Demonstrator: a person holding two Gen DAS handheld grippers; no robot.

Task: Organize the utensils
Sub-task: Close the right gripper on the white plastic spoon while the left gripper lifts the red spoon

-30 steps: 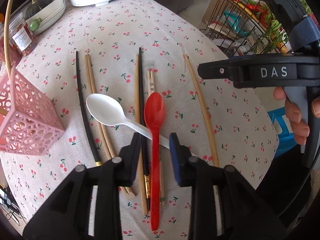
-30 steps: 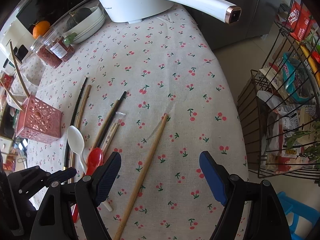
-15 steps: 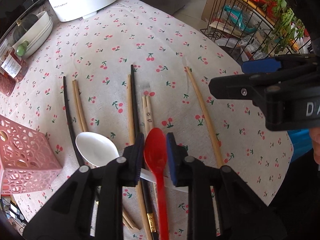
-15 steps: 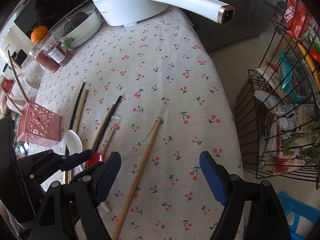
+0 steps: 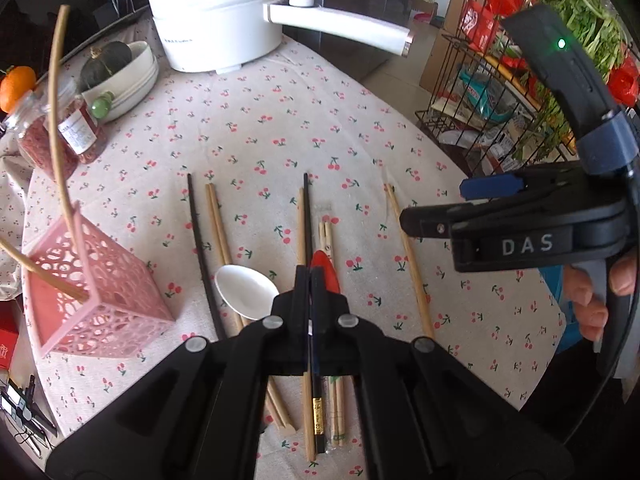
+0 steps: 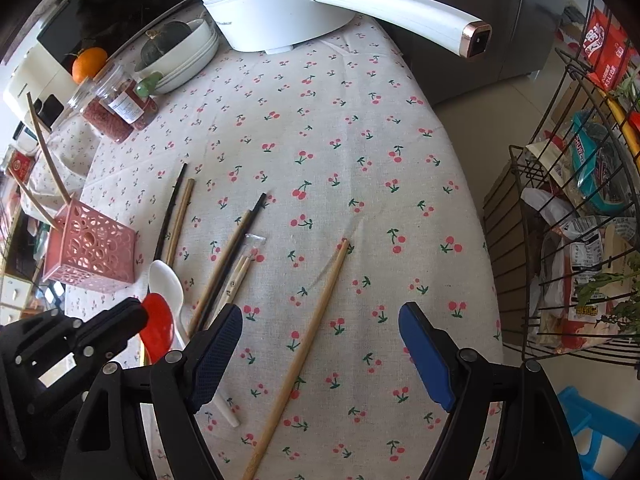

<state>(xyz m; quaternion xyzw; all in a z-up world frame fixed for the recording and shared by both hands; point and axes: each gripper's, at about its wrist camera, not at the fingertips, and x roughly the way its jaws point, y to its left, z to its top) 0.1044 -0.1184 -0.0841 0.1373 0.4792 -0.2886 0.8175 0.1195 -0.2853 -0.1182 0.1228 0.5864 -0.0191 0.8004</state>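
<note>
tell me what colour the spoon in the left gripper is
Red: the spoon shows best in the right wrist view, held by the left gripper.

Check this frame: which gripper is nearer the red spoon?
Left. The left gripper is shut on the red spoon; the right gripper hangs open to its right, over a lone chopstick.

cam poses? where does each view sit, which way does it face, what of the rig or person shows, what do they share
Left wrist: on the left gripper, angled down at the table; its shut fingers grip the red spoon. The right gripper and a hand show at right.
Right wrist: on the right gripper, angled steeply down at the cloth; fingers open, a lone bamboo chopstick below. The left gripper shows at lower left.
Shared: red spoon, white spoon, pink basket, white pot.
</note>
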